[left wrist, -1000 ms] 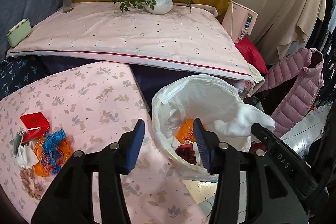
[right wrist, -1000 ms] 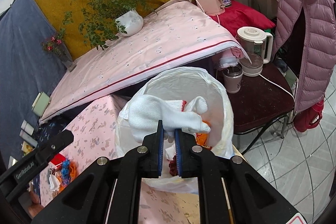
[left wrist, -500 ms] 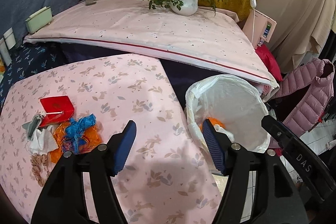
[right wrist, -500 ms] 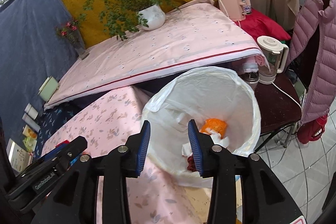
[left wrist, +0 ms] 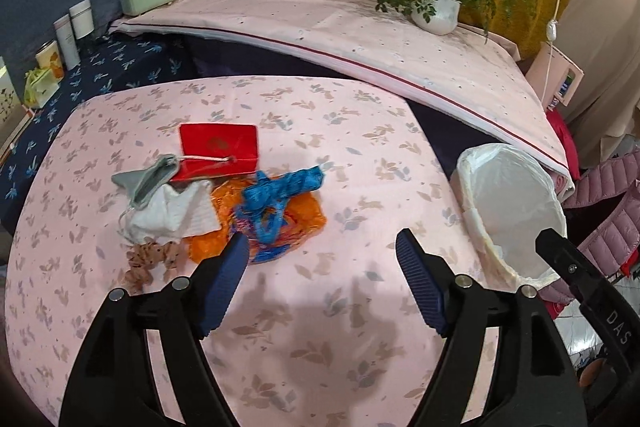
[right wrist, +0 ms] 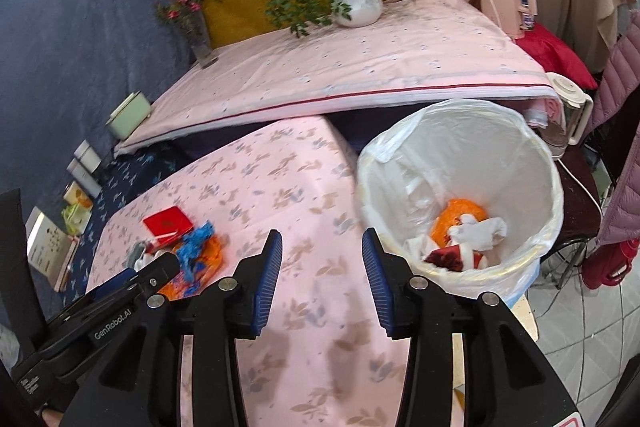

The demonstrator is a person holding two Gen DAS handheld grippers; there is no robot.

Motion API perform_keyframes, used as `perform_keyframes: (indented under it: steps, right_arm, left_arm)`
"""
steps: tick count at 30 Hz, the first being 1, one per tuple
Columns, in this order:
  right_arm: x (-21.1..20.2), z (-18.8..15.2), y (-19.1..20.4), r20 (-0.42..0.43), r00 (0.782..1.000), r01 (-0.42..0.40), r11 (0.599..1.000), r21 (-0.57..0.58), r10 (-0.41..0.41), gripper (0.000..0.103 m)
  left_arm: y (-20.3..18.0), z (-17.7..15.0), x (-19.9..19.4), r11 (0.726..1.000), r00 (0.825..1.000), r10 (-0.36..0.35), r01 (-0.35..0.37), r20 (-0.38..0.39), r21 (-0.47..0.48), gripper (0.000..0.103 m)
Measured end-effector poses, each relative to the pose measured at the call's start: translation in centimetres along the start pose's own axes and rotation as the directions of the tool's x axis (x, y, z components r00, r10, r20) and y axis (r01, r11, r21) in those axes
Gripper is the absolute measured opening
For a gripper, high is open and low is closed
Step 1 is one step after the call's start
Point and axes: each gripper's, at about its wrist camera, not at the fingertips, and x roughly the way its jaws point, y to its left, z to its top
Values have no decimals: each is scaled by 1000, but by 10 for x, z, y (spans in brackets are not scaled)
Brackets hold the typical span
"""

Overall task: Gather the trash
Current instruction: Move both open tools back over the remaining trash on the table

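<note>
Shadow of both tools falls on the near stretch of the pink floral tablecloth (left wrist: 360, 163). Above it the left gripper (left wrist: 320, 259) has its jaws opening, already wide, with nothing between them; its left pad sits just in front of the trash pile. The right gripper (right wrist: 322, 259) stands about half open and also empty, with only bare cloth showing between its pads.

A little farther on lies what is left to collect, bunched together in the left-middle of the table: a brown spotted scrap (left wrist: 150, 261), a white cloth (left wrist: 172, 215), an orange wrapper (left wrist: 288, 223) with a blue crinkled strip (left wrist: 280, 193) draped over it, a grey pouch (left wrist: 148, 179) and, at the back, a red packet (left wrist: 218, 151) with a stick lying across its near edge.

To the right, at the table's edge, stands the lined bin (right wrist: 516, 131), already holding an orange bag, white cloth and a red piece.

The step in hand looks like a reach for the next piece. It would go best by taking the topmost item, the blue strip, and closing on its bunched middle so that it lifts clear instead of dragging the wrapper beneath. The pads should come down steeply and pinch the item alone, never the tablecloth
</note>
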Motion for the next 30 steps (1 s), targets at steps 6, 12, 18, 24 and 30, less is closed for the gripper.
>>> perform_keyframes:
  steps: [6,12,18,24,30]
  right_arm:
    - [7,-14,36,-32,999,-32,998,-60,30,41]
    - [19,-27,65,-71,996,-55,992,-110,47,41]
    - [33,-40,91,-112,992,-71,987,-145,55,41]
    - [50,-44,113,-141,988,-85,981,-173,61,41]
    - [68,-48,132,-165,985,-91,976,-199,58,41]
  left_arm:
    - [52,-10,0,995,999,45,-47,-26,-90,72]
    - [101,-25,3,980,994,91,-101,-65,-170,72]
    - [137,-39,13,964,985,134,-155,-112,-214,72]
    - [157,-44,25,958,984,108,-140,-141,-249,72]
    - [165,-46,43,955,983,53,-102,-175,-279,63]
